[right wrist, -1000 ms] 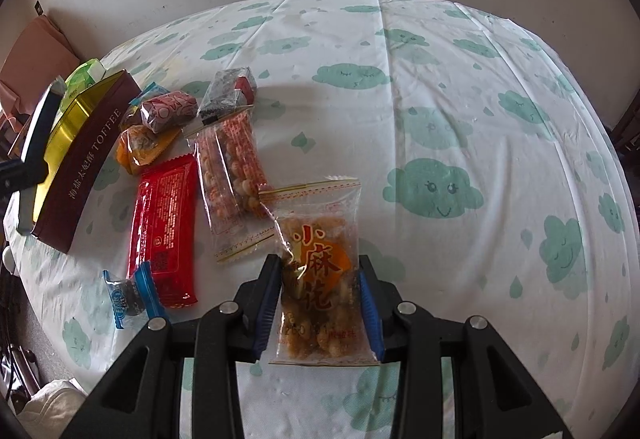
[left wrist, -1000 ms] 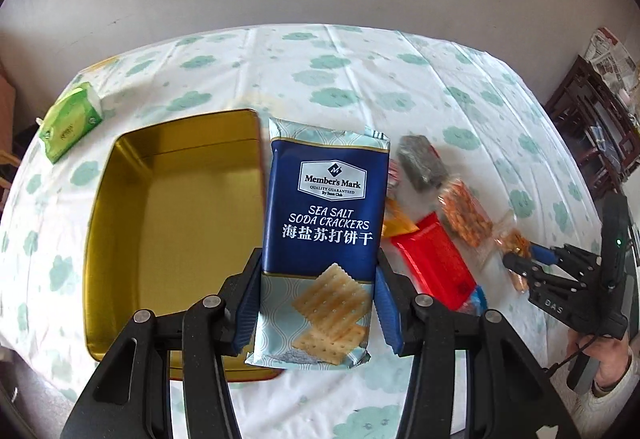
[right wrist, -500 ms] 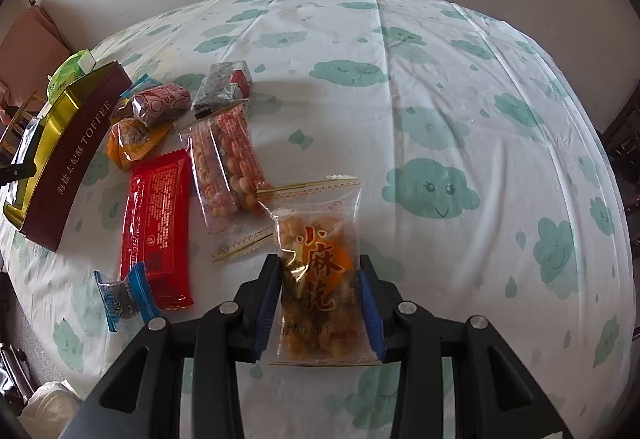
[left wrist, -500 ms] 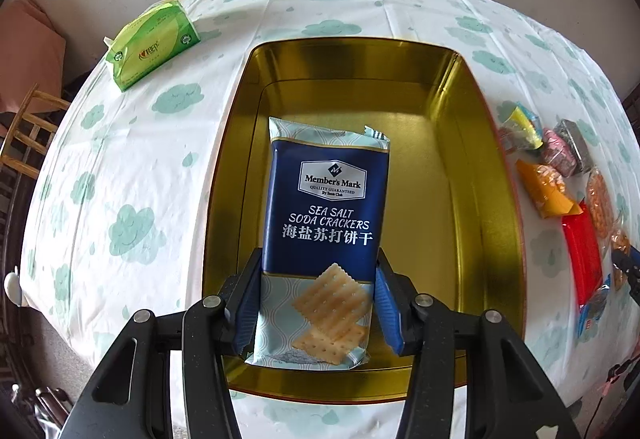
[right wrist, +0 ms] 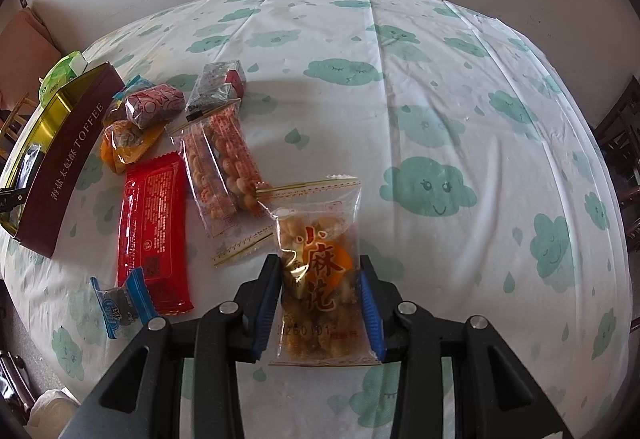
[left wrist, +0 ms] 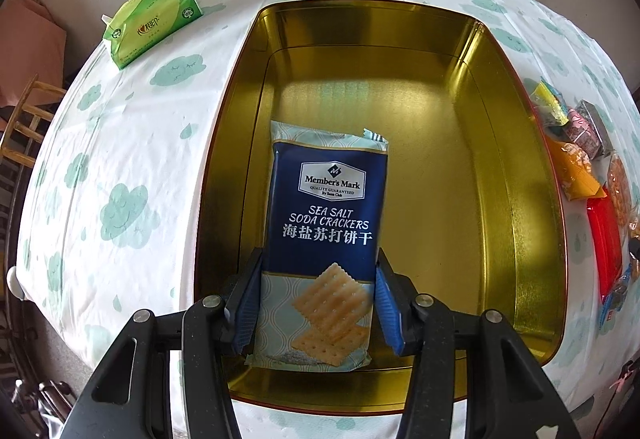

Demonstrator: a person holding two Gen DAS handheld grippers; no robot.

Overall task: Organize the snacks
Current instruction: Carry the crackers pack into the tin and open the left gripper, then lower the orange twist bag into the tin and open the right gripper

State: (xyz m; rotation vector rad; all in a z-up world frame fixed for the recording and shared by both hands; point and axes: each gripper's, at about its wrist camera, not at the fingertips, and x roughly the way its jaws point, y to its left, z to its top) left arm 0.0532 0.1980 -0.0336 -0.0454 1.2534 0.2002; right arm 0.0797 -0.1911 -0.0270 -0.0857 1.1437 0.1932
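My left gripper point(left wrist: 316, 303) is shut on a blue pack of sea salt soda crackers point(left wrist: 326, 235) and holds it over the near left part of the open gold tin point(left wrist: 532, 199). My right gripper point(right wrist: 320, 303) is shut on a clear bag of fried dough twists point(right wrist: 320, 271), held just above the tablecloth. Beside it lie a red wrapper point(right wrist: 154, 223), two clear bags of small round snacks point(right wrist: 220, 167), an orange pack point(right wrist: 124, 143), a pink candy point(right wrist: 154, 105), a dark wrapped pack point(right wrist: 218, 85) and a blue candy point(right wrist: 120, 303).
A green tissue pack point(left wrist: 150, 19) lies at the table's far left edge. The tin's maroon side reads TOFFEE point(right wrist: 68, 167) in the right wrist view. A wooden chair point(left wrist: 24, 115) stands off the left edge, dark furniture point(right wrist: 620, 151) off the right.
My left gripper has carried the cracker pack from beside the tin to over it and then lower into it. My right gripper has lifted slightly with the dough twist bag.
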